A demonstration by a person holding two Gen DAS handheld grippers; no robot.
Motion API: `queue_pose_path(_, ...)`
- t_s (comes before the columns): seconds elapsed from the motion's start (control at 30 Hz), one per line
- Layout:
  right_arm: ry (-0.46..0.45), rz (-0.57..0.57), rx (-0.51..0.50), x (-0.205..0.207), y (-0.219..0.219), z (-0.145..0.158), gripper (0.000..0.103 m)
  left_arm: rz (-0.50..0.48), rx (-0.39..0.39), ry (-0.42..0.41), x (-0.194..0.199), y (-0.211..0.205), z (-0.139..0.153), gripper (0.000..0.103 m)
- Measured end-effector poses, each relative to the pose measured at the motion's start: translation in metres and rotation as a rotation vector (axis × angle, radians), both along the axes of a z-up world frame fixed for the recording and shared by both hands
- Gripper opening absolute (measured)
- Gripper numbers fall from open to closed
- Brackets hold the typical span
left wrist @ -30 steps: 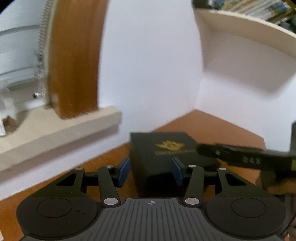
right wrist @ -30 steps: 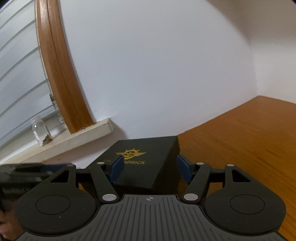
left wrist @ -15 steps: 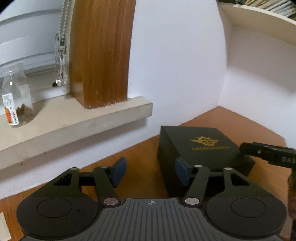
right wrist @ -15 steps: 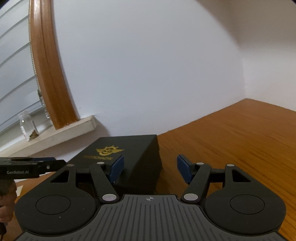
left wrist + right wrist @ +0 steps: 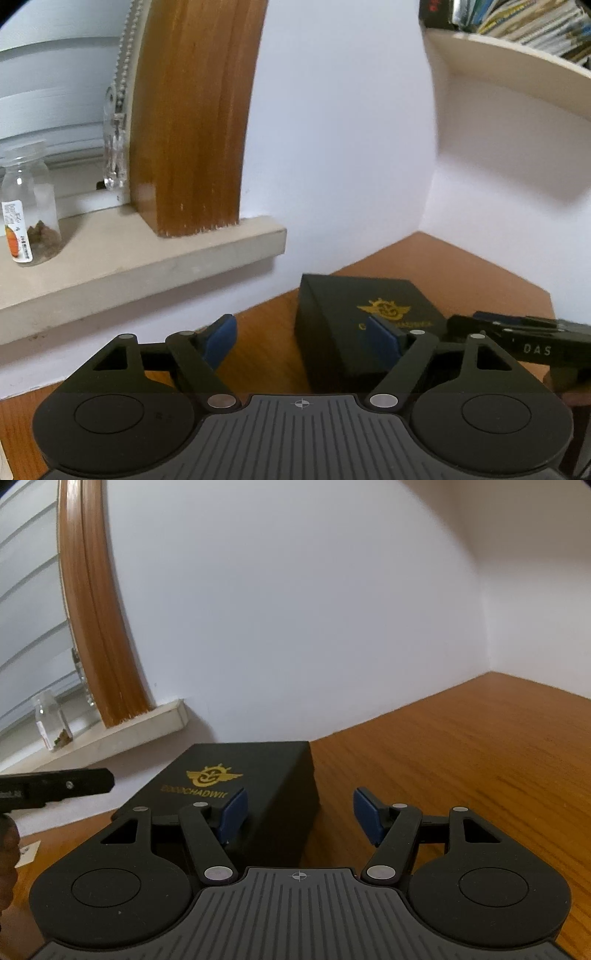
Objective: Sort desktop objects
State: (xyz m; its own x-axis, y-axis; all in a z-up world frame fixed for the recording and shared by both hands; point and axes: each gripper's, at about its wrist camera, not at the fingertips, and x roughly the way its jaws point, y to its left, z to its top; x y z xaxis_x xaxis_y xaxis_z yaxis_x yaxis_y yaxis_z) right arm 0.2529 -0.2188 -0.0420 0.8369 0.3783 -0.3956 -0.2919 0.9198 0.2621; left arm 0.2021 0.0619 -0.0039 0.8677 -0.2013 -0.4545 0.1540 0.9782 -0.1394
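A black box (image 5: 351,295) with a gold emblem lies on the wooden desk (image 5: 266,354) by the wall. My left gripper (image 5: 301,341) hovers at the box's left end with its jaws opening. Its right pad (image 5: 384,341) stands in front of the box top, and neither pad presses on the box. In the right wrist view the black box (image 5: 258,760) sits ahead and left. My right gripper (image 5: 301,818) is open, straddling the box's near right corner without touching it. One finger of the other gripper (image 5: 66,786) reaches in from the left.
A stone window sill (image 5: 147,266) carries a small glass jar (image 5: 31,218) beside a wooden window frame (image 5: 195,129). A shelf of books (image 5: 517,44) hangs at the upper right. White walls meet in a corner behind the desk (image 5: 461,760). A paper scrap (image 5: 27,851) lies at the left.
The left gripper's jaws have spread wider, and the box has shifted to the right side of its view. In the right view the box has drifted left, with the right jaws unchanged.
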Motion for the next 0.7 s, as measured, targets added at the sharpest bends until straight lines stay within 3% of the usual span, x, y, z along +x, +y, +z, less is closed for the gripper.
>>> queue_pose_path(0.2, 0.007, 0.002, 0.016, 0.001, -0.002, -0.003, 0.064, 0.003, -0.001, 0.058, 0.01, 0.0, -0.013, 0.08)
queue_pose_path(0.33, 0.013, 0.004, 0.015, 0.002, -0.002, -0.004, 0.065, 0.029, 0.04, 0.056, 0.012, 0.0, -0.016, 0.081)
queue_pose_path(0.7, -0.015, 0.009, 0.025, 0.007, -0.002, -0.02, 0.071, 0.027, 0.039, 0.043, 0.014, -0.001, -0.025, 0.083)
